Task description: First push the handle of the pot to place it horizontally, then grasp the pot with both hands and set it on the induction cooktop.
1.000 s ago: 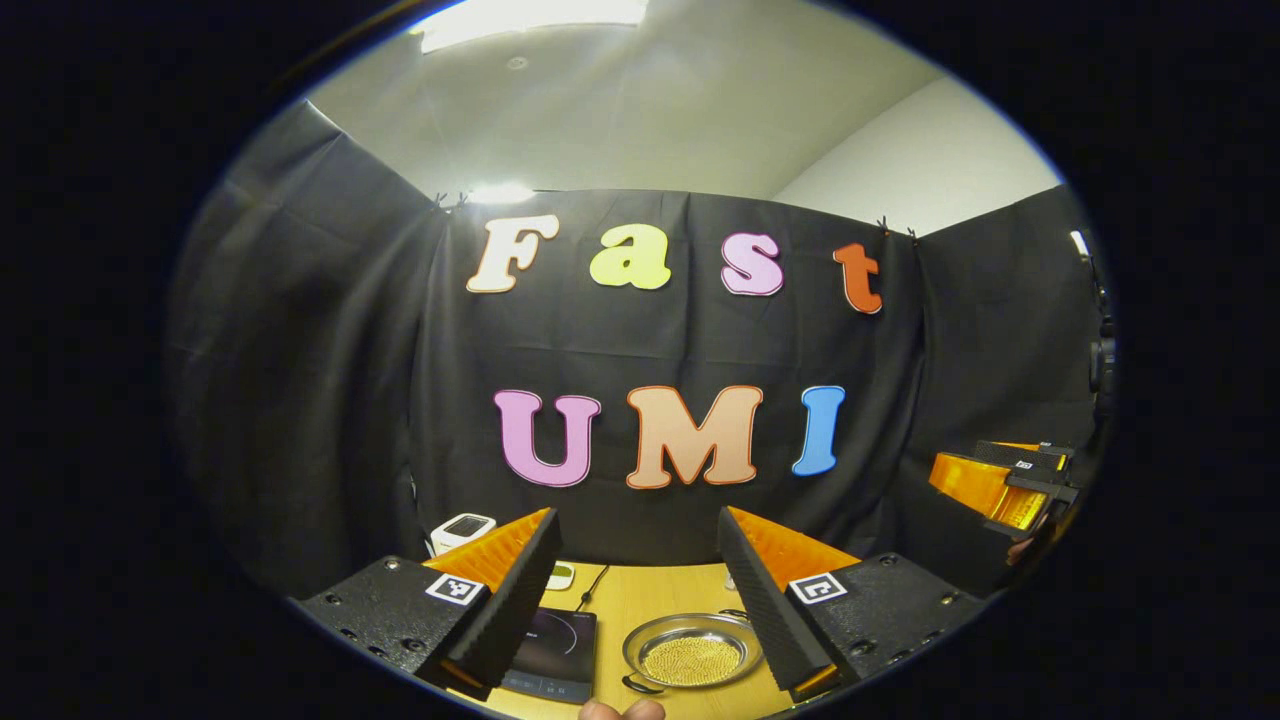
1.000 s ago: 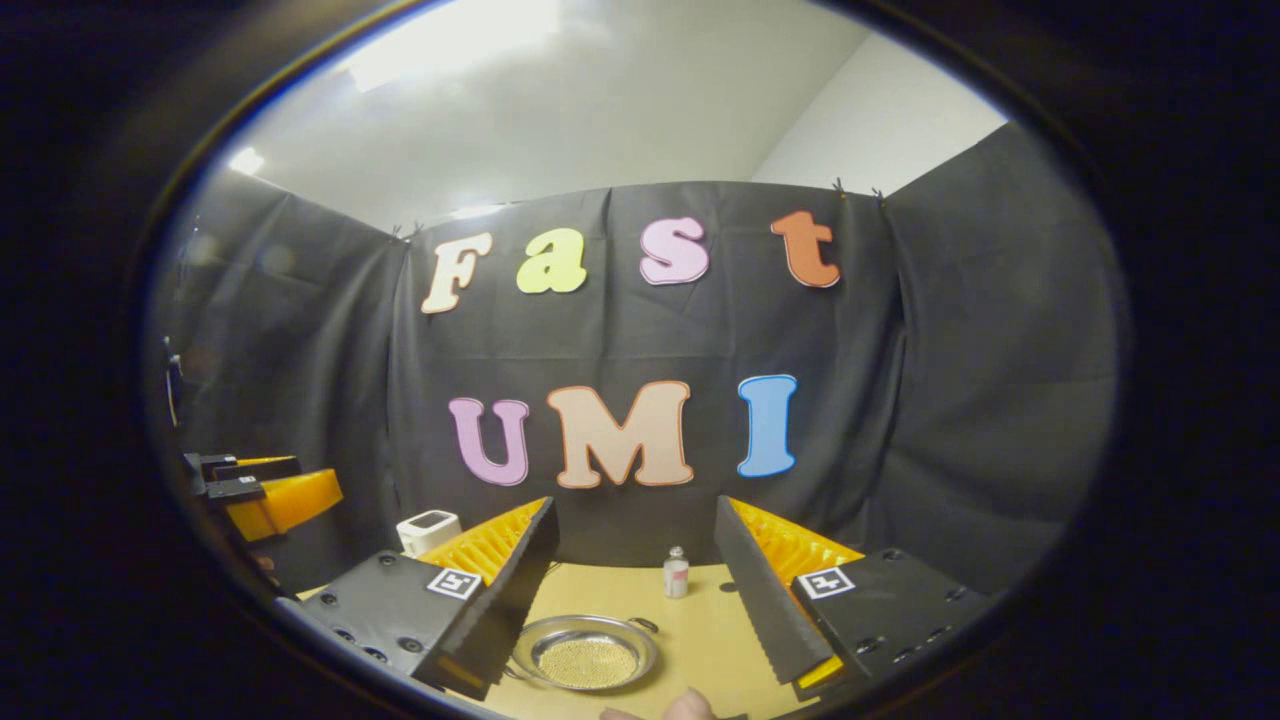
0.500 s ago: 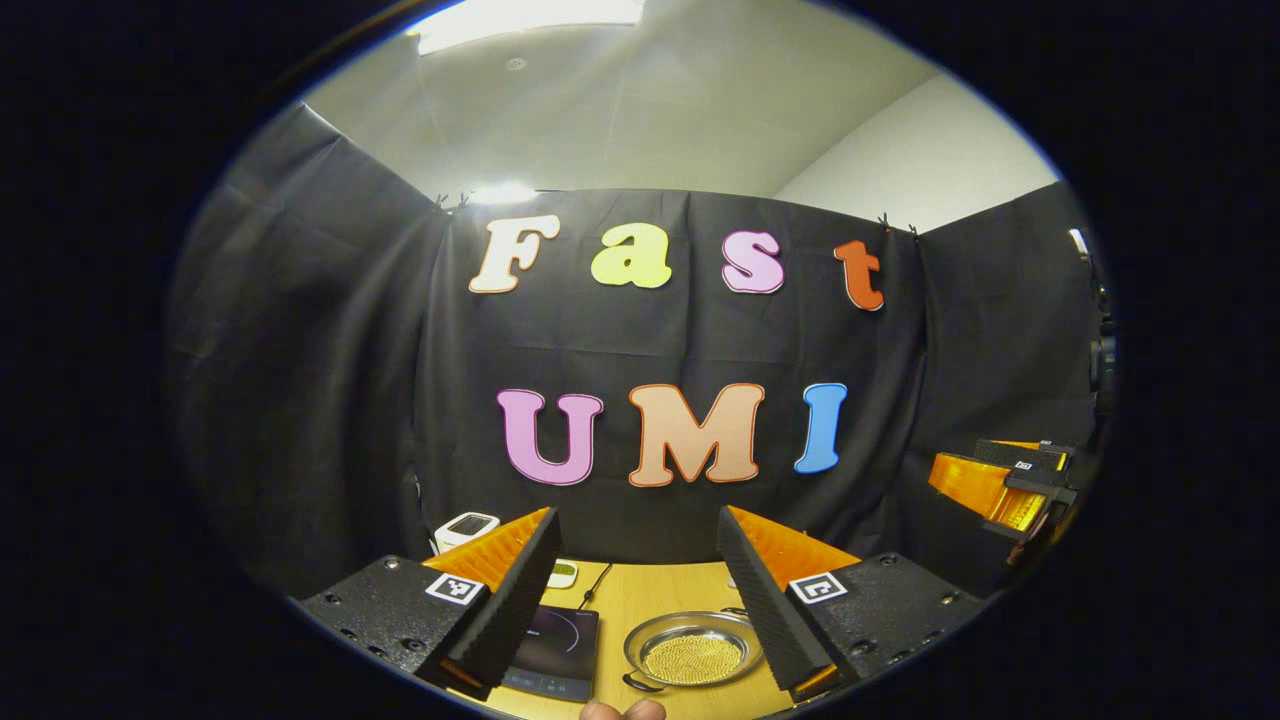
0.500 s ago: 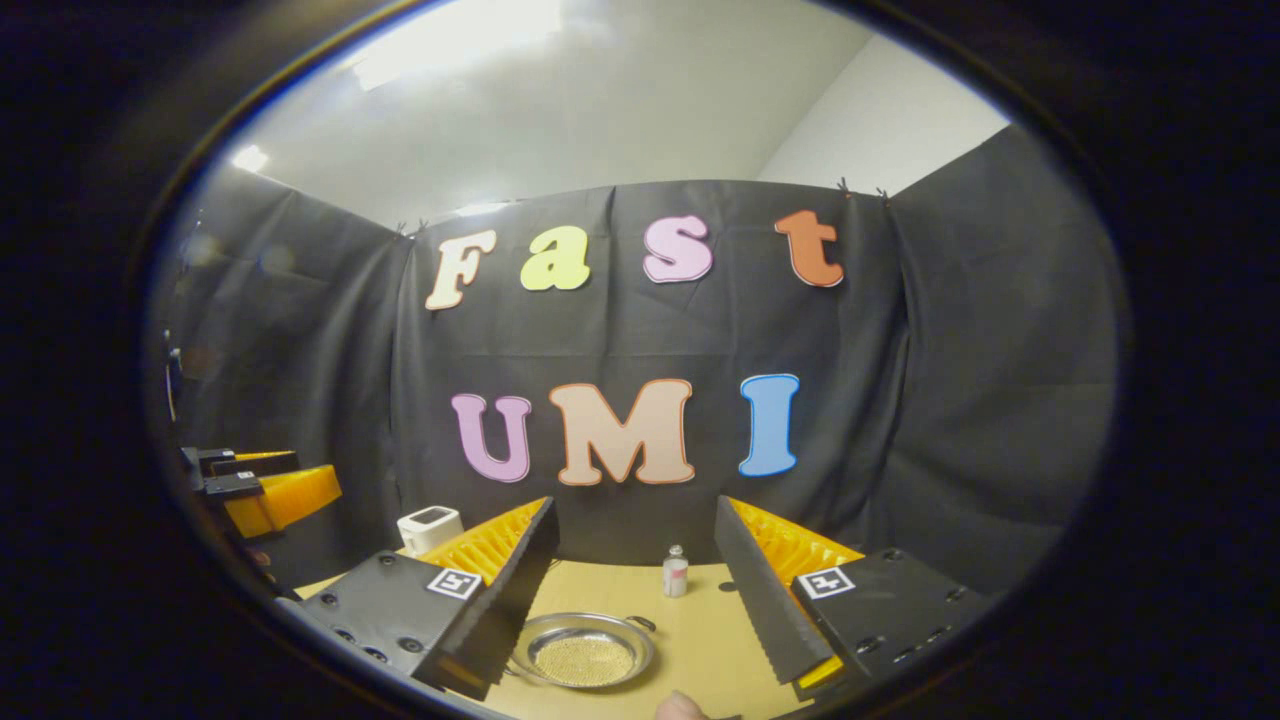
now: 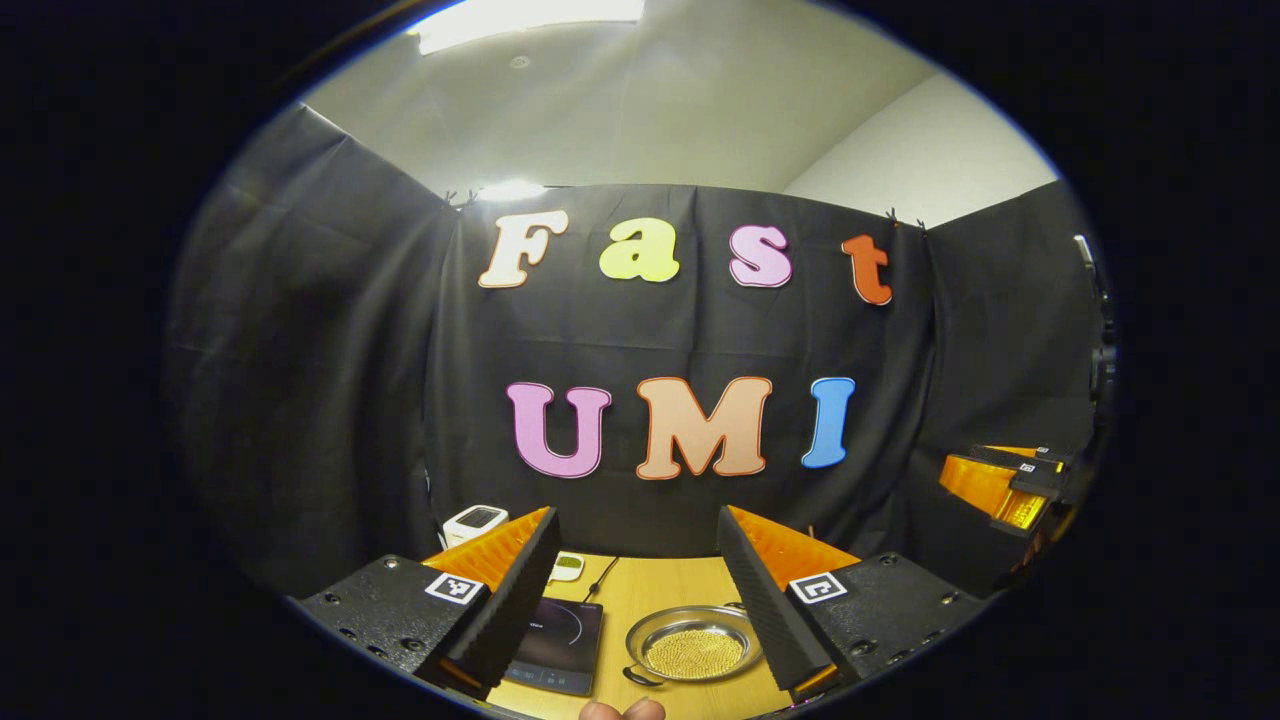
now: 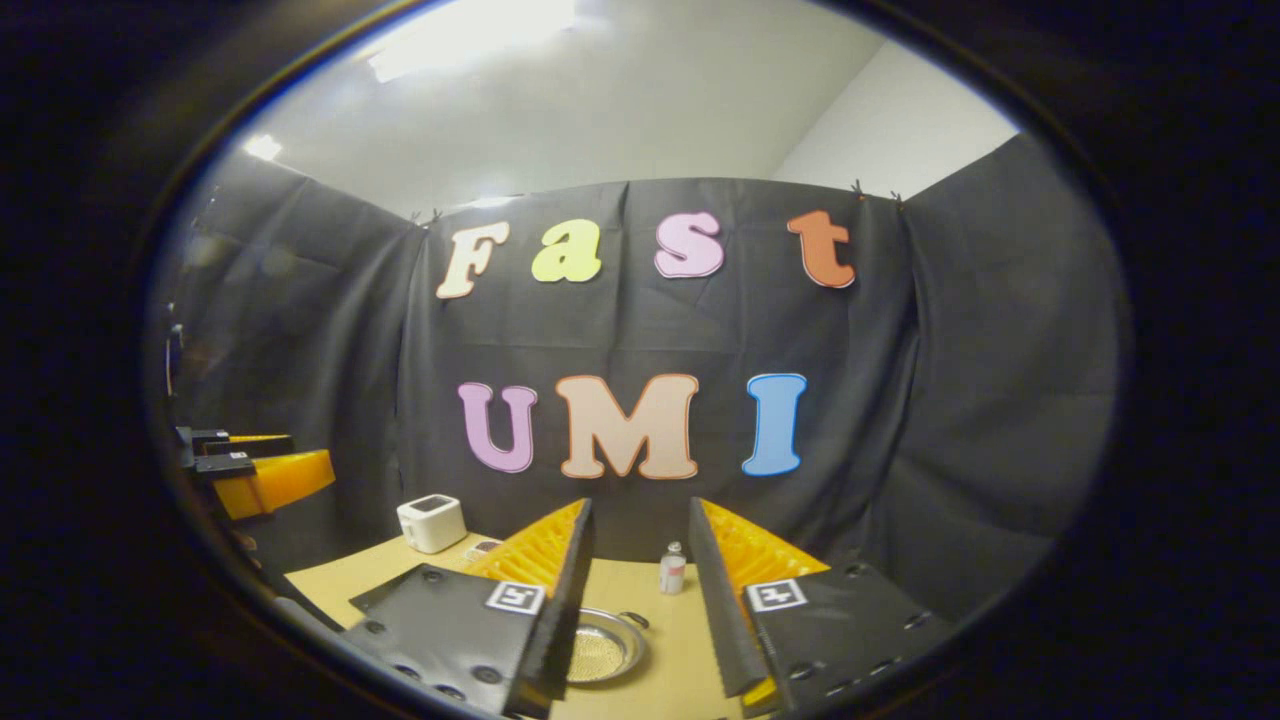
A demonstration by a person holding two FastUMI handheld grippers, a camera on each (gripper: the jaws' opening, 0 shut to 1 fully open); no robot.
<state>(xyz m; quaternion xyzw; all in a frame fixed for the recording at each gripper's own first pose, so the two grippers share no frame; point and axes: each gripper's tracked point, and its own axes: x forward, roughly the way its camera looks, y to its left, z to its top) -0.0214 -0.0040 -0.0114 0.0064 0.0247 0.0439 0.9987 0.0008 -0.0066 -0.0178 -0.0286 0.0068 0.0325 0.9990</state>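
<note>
Black cloth wall, white ceiling, wooden table

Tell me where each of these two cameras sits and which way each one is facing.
Left gripper view: rides on the left tool, facing the booth's back wall over the table, cooktop and pot; a fingertip shows below.
Right gripper view: rides on the right tool, facing the same wall over the pot and a small bottle.
Shared: the pot, the table, a white device, and each view shows the other tool at its edge.

White boxy device at wooden table's back, small bottle standing beside wall
</note>
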